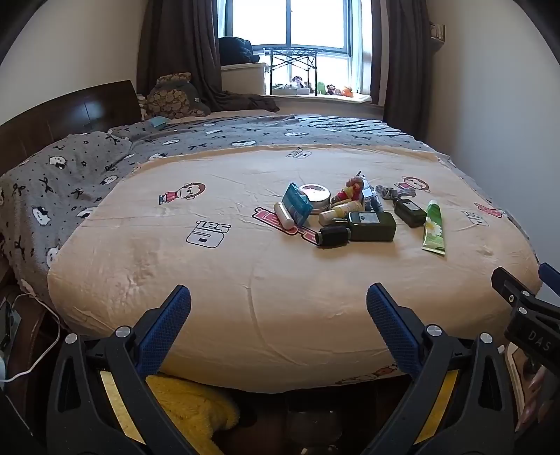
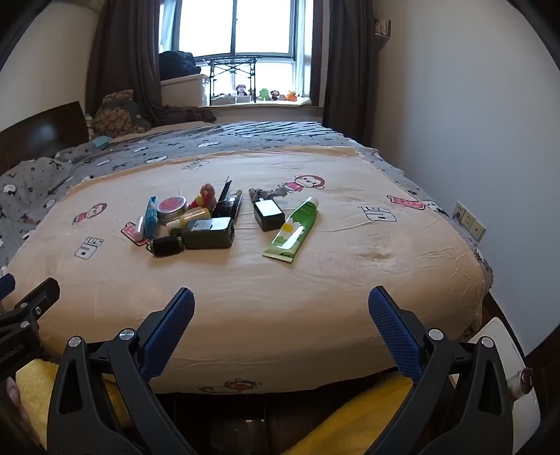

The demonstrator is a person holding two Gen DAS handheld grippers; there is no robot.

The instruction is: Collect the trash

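From my remote station I look down both wrist cameras at a bed covered by a tan cartoon-print sheet (image 1: 217, 266), where a small heap of items waits near the middle. My left gripper (image 1: 279, 308) hangs at the near edge of the mattress with its blue-padded fingers spread wide and nothing between them; my right gripper (image 2: 281, 309) does the same a little to the side, jaws wide and empty, and its black frame pokes into the left camera's right-hand margin. The clutter lies well apart from both tools: a green tube with a daisy (image 2: 292, 231) lies slightly off from the rest on the right, just beside a small black box (image 2: 268, 214); to the left sit a dark green bottle (image 2: 210, 232) on its side, a black cap (image 2: 168, 245) touching its neck, a round tin (image 2: 171, 208), a blue packet (image 2: 151, 215) standing on edge, a pale yellow bottle (image 2: 190, 215) and a red-and-yellow toy figure (image 2: 204, 196). Beyond the sheet a grey patterned blanket (image 1: 91, 164) runs to the dark headboard (image 1: 70, 112), and a window (image 1: 290, 24) with brown curtains lights the room. A yellow fleece (image 1: 189, 409) bunches below the mattress edge.
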